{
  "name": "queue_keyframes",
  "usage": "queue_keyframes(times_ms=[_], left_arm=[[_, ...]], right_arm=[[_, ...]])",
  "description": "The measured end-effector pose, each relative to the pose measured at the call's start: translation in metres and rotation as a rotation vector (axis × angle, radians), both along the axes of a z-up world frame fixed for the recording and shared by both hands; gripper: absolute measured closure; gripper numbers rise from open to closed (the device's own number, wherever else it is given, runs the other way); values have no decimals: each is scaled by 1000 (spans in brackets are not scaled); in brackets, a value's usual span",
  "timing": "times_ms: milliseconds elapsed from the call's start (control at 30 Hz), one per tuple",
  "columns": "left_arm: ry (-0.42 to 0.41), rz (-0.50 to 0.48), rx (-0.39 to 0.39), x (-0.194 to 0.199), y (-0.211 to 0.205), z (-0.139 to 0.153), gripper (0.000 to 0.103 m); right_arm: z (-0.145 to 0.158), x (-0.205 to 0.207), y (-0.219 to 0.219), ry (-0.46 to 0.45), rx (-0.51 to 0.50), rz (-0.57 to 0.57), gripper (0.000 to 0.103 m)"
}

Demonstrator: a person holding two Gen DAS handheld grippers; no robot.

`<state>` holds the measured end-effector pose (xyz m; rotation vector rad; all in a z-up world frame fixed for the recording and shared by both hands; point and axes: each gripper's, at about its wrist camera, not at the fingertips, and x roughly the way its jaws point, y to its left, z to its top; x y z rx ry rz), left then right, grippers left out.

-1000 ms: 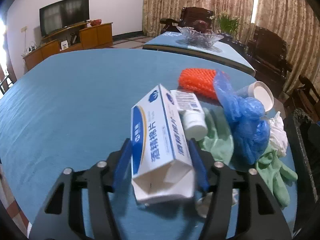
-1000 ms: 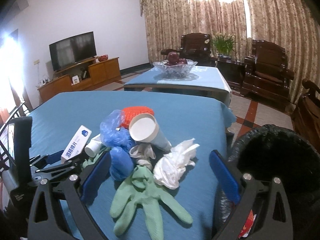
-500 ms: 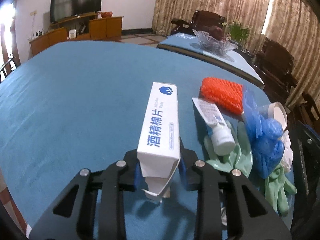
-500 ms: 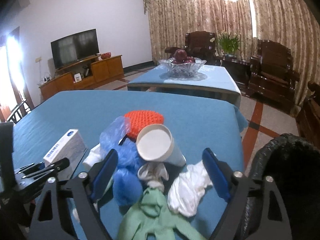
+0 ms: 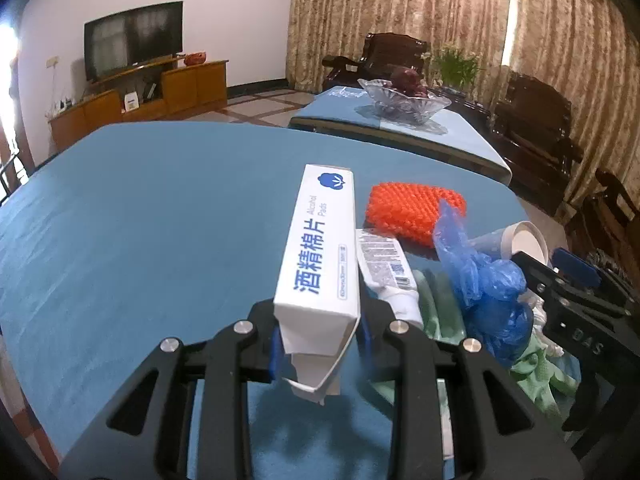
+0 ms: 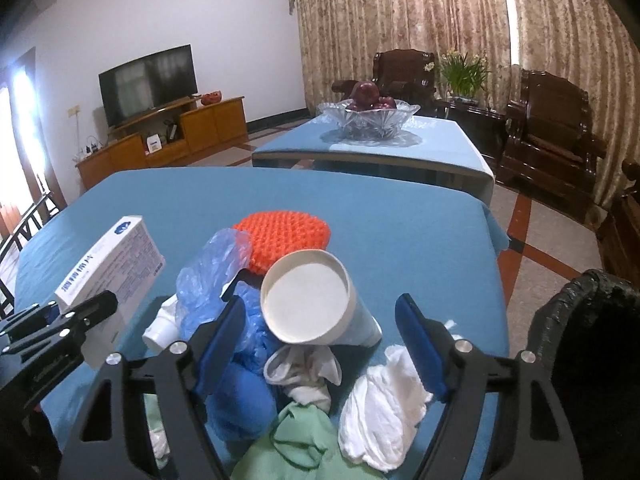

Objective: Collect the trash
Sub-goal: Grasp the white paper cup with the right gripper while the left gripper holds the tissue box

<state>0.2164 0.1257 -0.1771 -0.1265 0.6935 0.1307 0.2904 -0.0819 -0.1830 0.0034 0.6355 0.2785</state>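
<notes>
My left gripper [image 5: 318, 338] is shut on a white and blue alcohol-pad box [image 5: 320, 256] and holds it above the blue table [image 5: 140, 220]; the box also shows in the right wrist view [image 6: 108, 272]. My right gripper [image 6: 320, 336] is open, its jaws on either side of a white paper cup [image 6: 308, 300] lying on its side. Around the cup lie a blue plastic bag [image 6: 208, 272], an orange sponge [image 6: 284, 236], a white tube [image 5: 386, 276], white tissue [image 6: 384, 404] and green gloves [image 6: 304, 440].
A black-lined trash bin [image 6: 592, 360] stands past the table's right edge. A second table with a glass fruit bowl [image 6: 368, 120] is behind. Dark wooden armchairs [image 6: 552, 120] and a TV cabinet [image 6: 168, 136] line the room.
My left gripper closed on the box and lifted it, turning it on edge. My right gripper moved forward over the pile and now straddles the paper cup.
</notes>
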Motion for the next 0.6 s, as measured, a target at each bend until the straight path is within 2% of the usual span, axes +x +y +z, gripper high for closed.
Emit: queue_keyframes(times_ms=[33,133,167,333,600], left_arm=[[-1,-4,2,1,-1,0,75],[-1,-2,1,3,-3,0,75],[-2,-1,2,3,-4,0,75],[-7,2,4,3,-4,1,75],[-38,-4,5,-7,-5,14,75]], right_arm=[[0,3,1,1,2,4,30],[-1,7,2,6,9,23,41],[-2,7,3,11,9,32,49],[3,4,4,-3,17,46,50],[31,-9,-4,-73,27,42,51]])
